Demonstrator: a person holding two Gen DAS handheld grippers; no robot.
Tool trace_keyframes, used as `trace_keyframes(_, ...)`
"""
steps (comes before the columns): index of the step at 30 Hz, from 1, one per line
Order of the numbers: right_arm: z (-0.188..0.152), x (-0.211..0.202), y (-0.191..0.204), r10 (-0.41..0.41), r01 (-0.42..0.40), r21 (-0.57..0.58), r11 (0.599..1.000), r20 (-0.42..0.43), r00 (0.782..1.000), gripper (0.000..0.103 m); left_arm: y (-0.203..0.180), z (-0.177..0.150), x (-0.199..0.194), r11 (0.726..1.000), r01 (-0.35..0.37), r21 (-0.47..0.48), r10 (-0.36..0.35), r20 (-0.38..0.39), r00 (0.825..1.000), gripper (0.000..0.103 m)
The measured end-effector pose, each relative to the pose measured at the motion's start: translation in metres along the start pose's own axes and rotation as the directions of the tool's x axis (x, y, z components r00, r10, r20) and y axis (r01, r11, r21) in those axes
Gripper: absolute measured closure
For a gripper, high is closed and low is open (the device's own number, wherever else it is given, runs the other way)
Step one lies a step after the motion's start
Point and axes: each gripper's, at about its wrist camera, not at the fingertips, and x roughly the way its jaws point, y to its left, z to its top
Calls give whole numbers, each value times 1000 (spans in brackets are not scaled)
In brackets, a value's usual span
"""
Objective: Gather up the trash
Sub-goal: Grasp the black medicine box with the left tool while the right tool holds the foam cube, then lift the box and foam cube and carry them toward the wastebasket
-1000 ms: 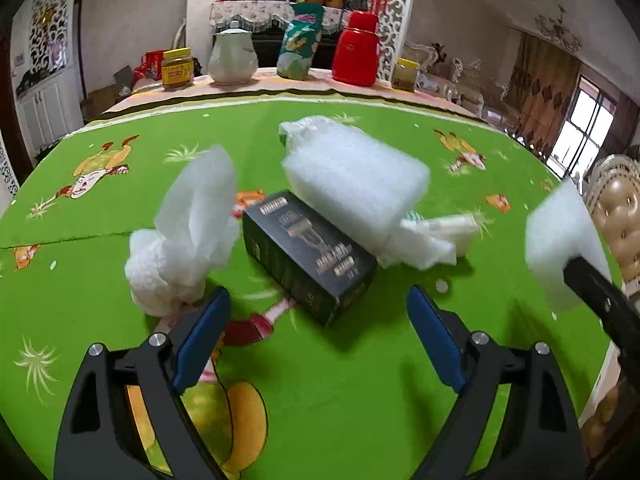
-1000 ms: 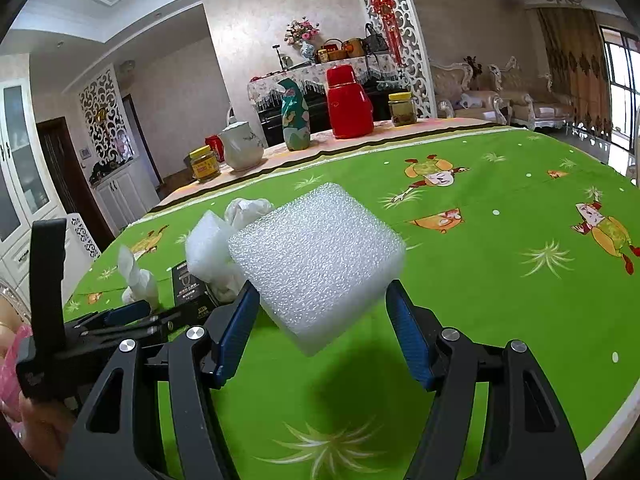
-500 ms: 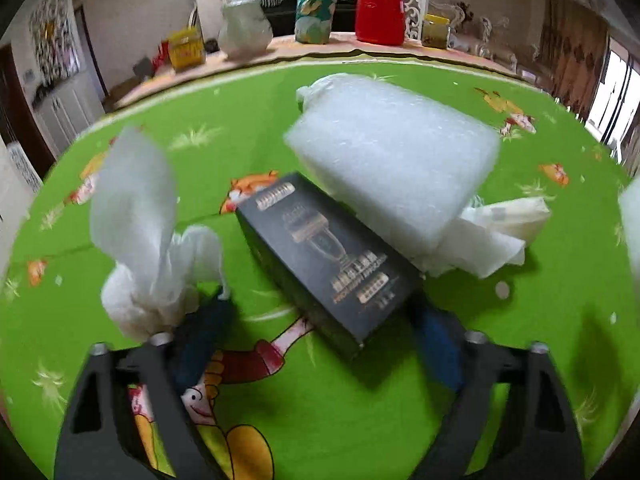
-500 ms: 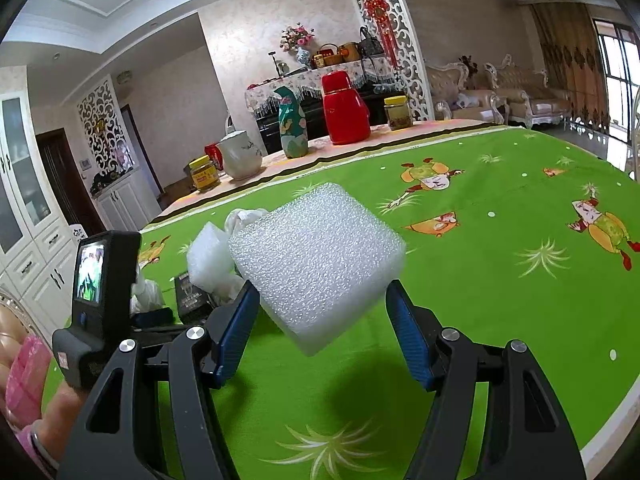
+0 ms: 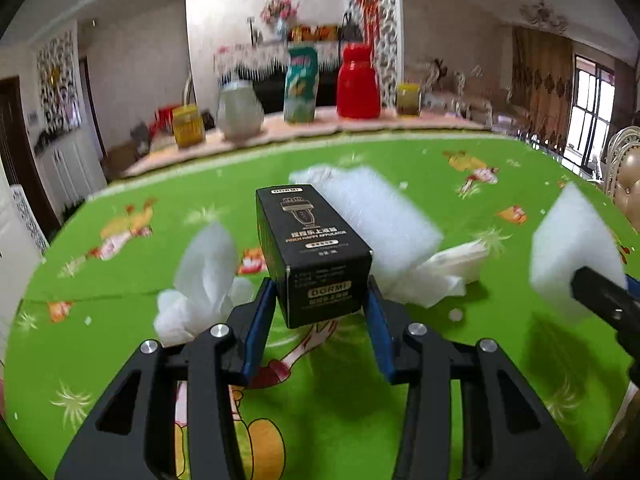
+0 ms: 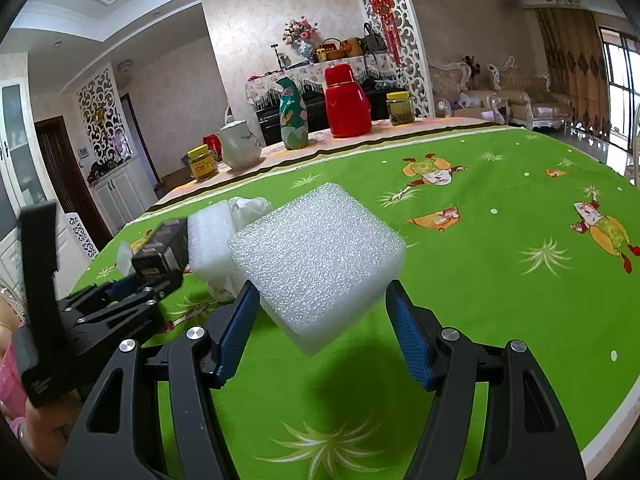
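We see the left tongs (image 5: 322,300) closing on the black box (image 5: 316,252), blue pads pressed to both its sides; the box is tilted up off the green worktop (image 5: 400,420), its far end pointing away from the camera. Just left of the tongs sits a crumpled white tissue (image 5: 200,280) on the worktop. Behind the box lies a white foam block (image 5: 380,216), with another crumpled tissue wad (image 5: 444,272) touching its near right corner.

The right tongs (image 6: 320,312) are clamped on a second white foam block (image 6: 320,260), held clear of the worktop with its shadow below. In the right wrist view we see the left tongs with the box at far left.

At the worktop's far edge stand a red thermos (image 6: 346,102), a green bag (image 6: 294,120), a white teapot (image 6: 240,146) and two yellow-lidded jars (image 6: 202,162), well apart from the trash.
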Motion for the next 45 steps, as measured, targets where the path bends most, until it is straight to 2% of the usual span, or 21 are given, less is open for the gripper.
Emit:
trace_keyframes(4, 1, -4, 1, 0, 0, -2, 1000, 21, 1000, 41, -6, 1, -20, 1000, -13, 6, 13, 90, 996, 60)
trace_keyframes(8, 3, -9, 0, -11, 11, -8, 1000, 47, 999, 43, -6, 1, -30, 1000, -12, -4, 12, 128, 992, 60)
trace_keyframes(20, 4, -13, 1, -30, 34, -37, 999, 101, 994, 48, -11, -4, -44, 1000, -12, 21, 8, 182, 983, 60)
trace_keyframes(31, 4, -20, 2, -2, 7, -34, 999, 130, 992, 48, 10, -7, -77, 999, -47, -15, 49, 205, 977, 60)
trace_keyframes(40, 3, -26, 28, 83, -74, -76, 994, 117, 990, 48, 56, -49, -136, 996, -83, -26, 86, 188, 978, 60)
trace_keyframes(45, 1, -34, 63, 137, -123, -130, 984, 102, 985, 48, 84, -81, -163, 993, -108, -43, 114, 189, 975, 60)
